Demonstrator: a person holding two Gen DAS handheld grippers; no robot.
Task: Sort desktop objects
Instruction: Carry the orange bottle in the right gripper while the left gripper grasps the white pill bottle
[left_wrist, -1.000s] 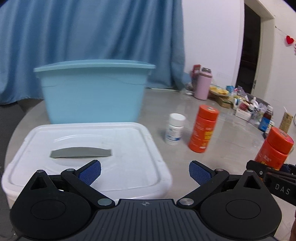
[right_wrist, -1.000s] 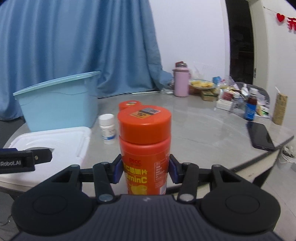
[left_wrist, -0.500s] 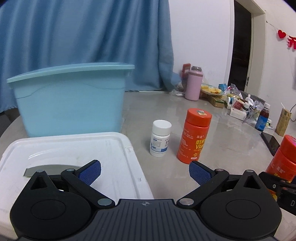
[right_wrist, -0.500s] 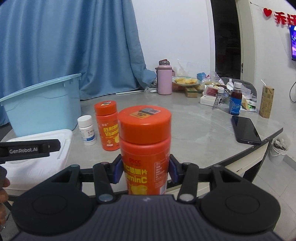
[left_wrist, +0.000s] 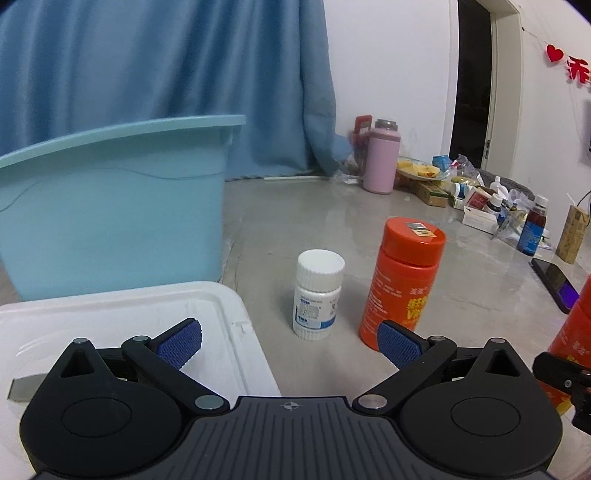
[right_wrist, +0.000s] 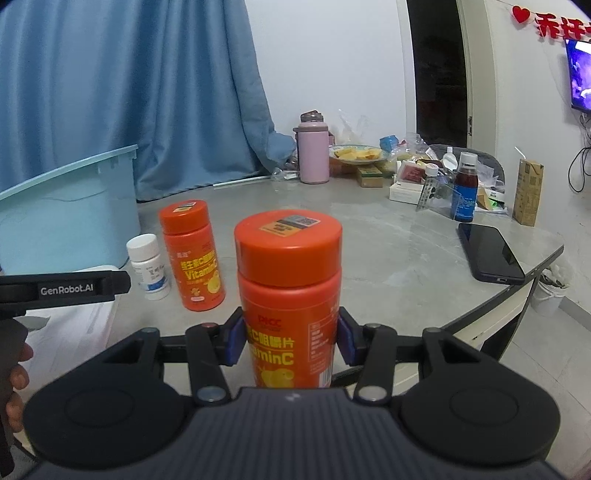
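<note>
My right gripper (right_wrist: 290, 341) is shut on an orange vitamin C bottle (right_wrist: 288, 291), upright between the blue pads; the same bottle (left_wrist: 574, 332) shows at the right edge of the left wrist view. My left gripper (left_wrist: 291, 341) is open and holds nothing. Just ahead of it stand a small white pill bottle (left_wrist: 317, 295) and a second orange vitamin bottle (left_wrist: 404, 284); the right wrist view has these as the white pill bottle (right_wrist: 147, 266) and the second orange bottle (right_wrist: 192, 254). The left finger hangs over the white lidded box (left_wrist: 122, 317).
A light blue tub (left_wrist: 110, 206) stands behind the white box. A pink flask (left_wrist: 380, 162), a plate of food, boxes and a dark syrup bottle (right_wrist: 463, 188) crowd the far right. A black phone (right_wrist: 489, 253) lies near the table edge.
Both grippers have swung to the right: the white box and blue tub slid left in the views, and the two standing bottles now sit in front of my open left gripper.
</note>
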